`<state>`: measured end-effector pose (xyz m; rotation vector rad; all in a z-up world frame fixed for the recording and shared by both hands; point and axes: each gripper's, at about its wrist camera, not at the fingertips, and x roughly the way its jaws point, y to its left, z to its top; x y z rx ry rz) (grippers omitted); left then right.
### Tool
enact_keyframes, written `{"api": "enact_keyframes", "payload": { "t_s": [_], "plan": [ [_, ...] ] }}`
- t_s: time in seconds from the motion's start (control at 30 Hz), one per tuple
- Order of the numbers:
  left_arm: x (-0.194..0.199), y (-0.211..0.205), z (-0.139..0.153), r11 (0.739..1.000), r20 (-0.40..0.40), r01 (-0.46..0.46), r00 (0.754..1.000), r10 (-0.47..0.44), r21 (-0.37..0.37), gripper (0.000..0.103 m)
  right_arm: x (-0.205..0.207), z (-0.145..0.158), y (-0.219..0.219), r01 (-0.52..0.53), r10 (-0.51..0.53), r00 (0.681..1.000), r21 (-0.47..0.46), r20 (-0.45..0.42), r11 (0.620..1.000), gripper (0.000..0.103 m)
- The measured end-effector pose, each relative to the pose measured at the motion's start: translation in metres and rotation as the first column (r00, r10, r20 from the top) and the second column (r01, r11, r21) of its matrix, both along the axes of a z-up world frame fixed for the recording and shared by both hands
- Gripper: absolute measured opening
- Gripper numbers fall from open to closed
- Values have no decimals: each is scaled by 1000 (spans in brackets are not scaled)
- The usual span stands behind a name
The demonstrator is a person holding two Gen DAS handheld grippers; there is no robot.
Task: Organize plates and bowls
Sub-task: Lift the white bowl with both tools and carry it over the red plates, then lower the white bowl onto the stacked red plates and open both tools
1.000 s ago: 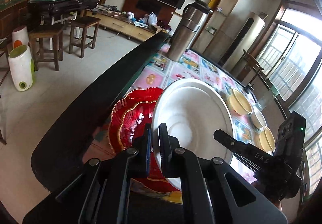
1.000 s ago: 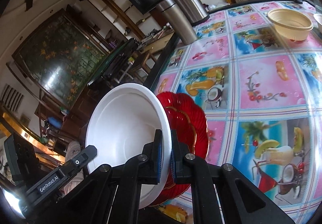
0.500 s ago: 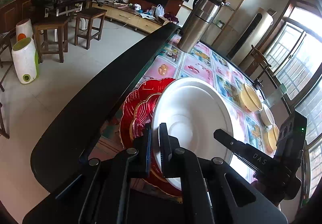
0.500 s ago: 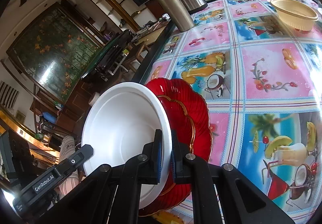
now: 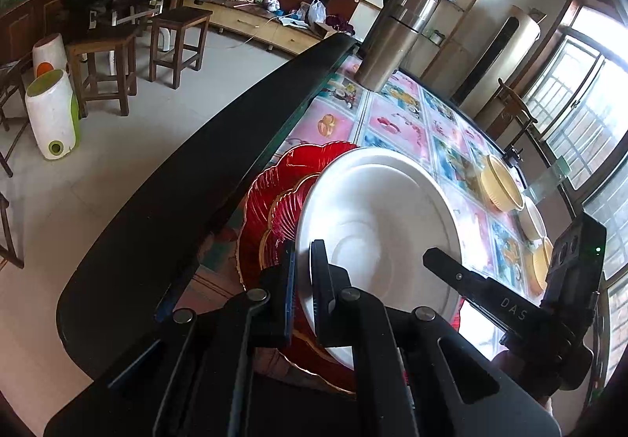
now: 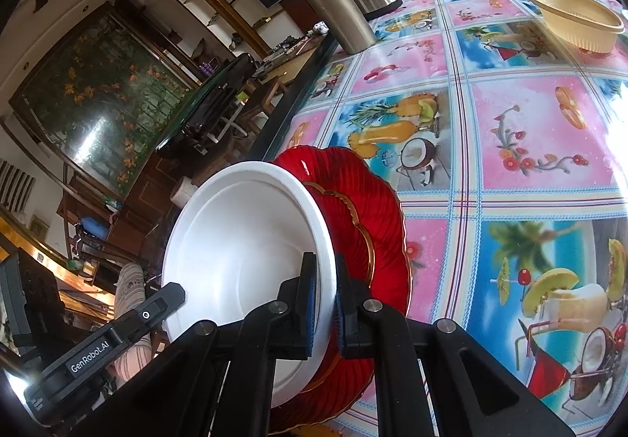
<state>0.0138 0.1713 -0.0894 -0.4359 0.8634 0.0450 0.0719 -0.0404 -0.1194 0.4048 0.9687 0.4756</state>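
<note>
Both grippers hold one large white plate (image 5: 376,217) by opposite rims, just over two stacked red plates (image 5: 274,193) with gold edges near the table's corner. My left gripper (image 5: 301,280) is shut on the plate's near rim. In the right wrist view the white plate (image 6: 239,252) is pinched at its rim by my right gripper (image 6: 324,299), with the red plates (image 6: 369,209) right beneath it. I cannot tell whether the white plate touches the red ones. The right gripper's finger (image 5: 463,280) also shows in the left wrist view.
A steel thermos jug (image 5: 396,44) stands at the table's far end. Several cream bowls (image 5: 502,189) sit along the right side; one cream bowl (image 6: 577,21) shows in the right wrist view. The table's black edge (image 5: 196,178) runs on the left, with stools beyond.
Both grippers have carried the white plate down and over the red plates; it now covers more of them. Grips are unchanged.
</note>
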Motion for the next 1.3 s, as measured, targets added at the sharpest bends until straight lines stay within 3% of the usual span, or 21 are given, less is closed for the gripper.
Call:
{"api": "enact_keyframes", "payload": {
  "t_s": [0.13,0.33,0.53,0.67,0.77,0.83,0.93,1.0,1.07,1.2,1.3],
  "plan": [
    [2,-3,1,1000,-7,-3,1000,4,18,5,-1,1,1,-5,5,1000,-3,15,1000,11],
    [0,-8,5,993,-5,-25,1000,26,116,5,-5,2,5,-15,18,998,-47,58,999,11],
    [2,-11,3,987,-21,-16,1000,20,162,7,-5,4,0,-8,13,996,-59,85,998,12],
    [2,-20,8,974,-10,-18,1000,21,227,8,-5,6,-8,1,3,995,-39,96,999,13],
    [-1,-28,16,948,20,-37,999,32,315,8,-7,8,-14,8,-6,993,-21,115,1000,14],
    [-3,-32,21,929,44,-50,998,36,368,13,-9,11,-18,15,-13,990,-13,138,1000,14],
    [-9,-38,30,888,97,-95,994,58,451,39,-11,16,-26,21,-22,985,9,169,1000,14],
    [-15,-39,40,857,152,-143,985,77,495,56,-14,20,-36,29,-34,980,30,198,999,20],
    [-21,-42,48,849,195,-164,978,73,502,61,-15,24,-47,48,-56,973,40,223,998,26],
    [-29,-55,59,864,233,-133,972,18,485,71,-12,26,-77,123,-128,962,37,243,992,28],
    [-30,-76,64,847,235,-92,971,-40,524,71,-8,24,-104,186,-190,953,40,237,982,31]
  ]
}}
